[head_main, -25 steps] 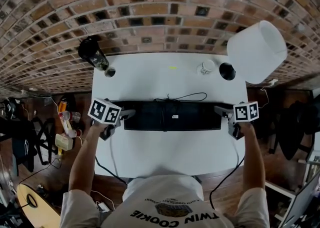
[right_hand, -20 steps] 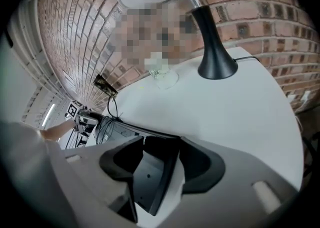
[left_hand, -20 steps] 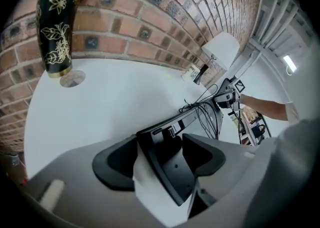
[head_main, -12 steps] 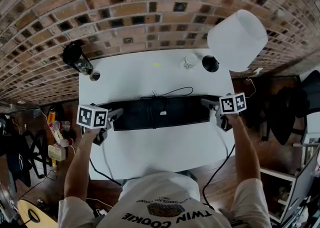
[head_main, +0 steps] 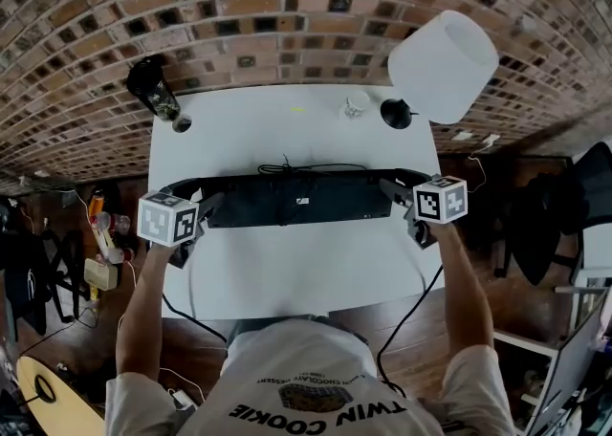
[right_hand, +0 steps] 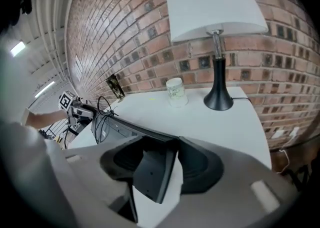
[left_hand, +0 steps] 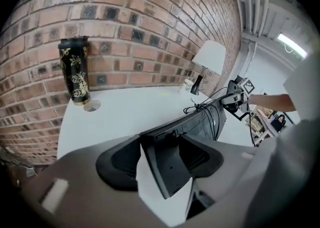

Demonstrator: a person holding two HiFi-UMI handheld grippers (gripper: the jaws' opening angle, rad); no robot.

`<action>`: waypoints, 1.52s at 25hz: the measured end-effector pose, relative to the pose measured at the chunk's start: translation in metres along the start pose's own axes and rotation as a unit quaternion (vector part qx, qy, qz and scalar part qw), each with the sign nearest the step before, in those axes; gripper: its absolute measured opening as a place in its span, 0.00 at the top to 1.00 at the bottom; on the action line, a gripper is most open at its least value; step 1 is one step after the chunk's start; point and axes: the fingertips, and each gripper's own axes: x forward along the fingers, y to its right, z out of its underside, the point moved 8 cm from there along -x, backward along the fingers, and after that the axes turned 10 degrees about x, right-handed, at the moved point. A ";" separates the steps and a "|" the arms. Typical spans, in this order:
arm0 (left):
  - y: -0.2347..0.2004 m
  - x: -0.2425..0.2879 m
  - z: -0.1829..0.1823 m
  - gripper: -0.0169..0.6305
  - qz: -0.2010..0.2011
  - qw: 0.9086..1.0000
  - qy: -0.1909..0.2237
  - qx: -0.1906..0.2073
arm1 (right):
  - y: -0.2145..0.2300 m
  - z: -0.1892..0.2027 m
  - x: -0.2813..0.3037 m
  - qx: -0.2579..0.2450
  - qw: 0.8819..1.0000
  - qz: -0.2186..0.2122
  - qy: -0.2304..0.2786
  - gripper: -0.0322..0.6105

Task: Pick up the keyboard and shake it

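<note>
The black keyboard (head_main: 296, 200) hangs lifted off the white table (head_main: 287, 272), tilted with its underside showing and a coiled cable (head_main: 287, 168) on it. My left gripper (head_main: 204, 205) holds its left end; the jaws are closing, and the keyboard's end (left_hand: 167, 164) sits pressed between them. My right gripper (head_main: 399, 193) is shut on the right end (right_hand: 150, 169). In the left gripper view the right gripper (left_hand: 235, 99) shows at the keyboard's far end. The left gripper (right_hand: 75, 109) shows likewise in the right gripper view.
A black patterned tumbler (head_main: 153, 90) and a small round lid (head_main: 181, 123) stand at the table's back left. A white cup (head_main: 357, 102) and a lamp (head_main: 442, 52) with a black base (head_main: 395, 114) stand at the back right. A brick wall (head_main: 287, 13) runs behind.
Both grippers have gone up and toward the wall with the keyboard between them. The keyboard has left the table and tilted.
</note>
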 end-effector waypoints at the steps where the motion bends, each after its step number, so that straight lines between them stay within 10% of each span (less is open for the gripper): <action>1: 0.004 -0.005 0.001 0.59 -0.010 1.000 0.004 0.005 | -0.003 0.001 -0.004 -0.009 1.000 0.001 0.007 0.61; 10: 0.039 -0.040 0.010 0.63 -0.079 0.995 0.055 0.013 | -0.023 0.020 -0.036 -0.079 0.995 0.010 0.063 0.62; 32: 0.106 -0.086 0.047 0.64 -0.151 0.981 0.014 0.124 | -0.055 0.073 -0.085 -0.205 0.975 0.045 0.070 0.62; 38: 0.123 -0.088 0.059 0.64 -0.172 0.969 -0.011 0.180 | -0.062 0.096 -0.090 -0.287 0.953 0.072 0.064 0.62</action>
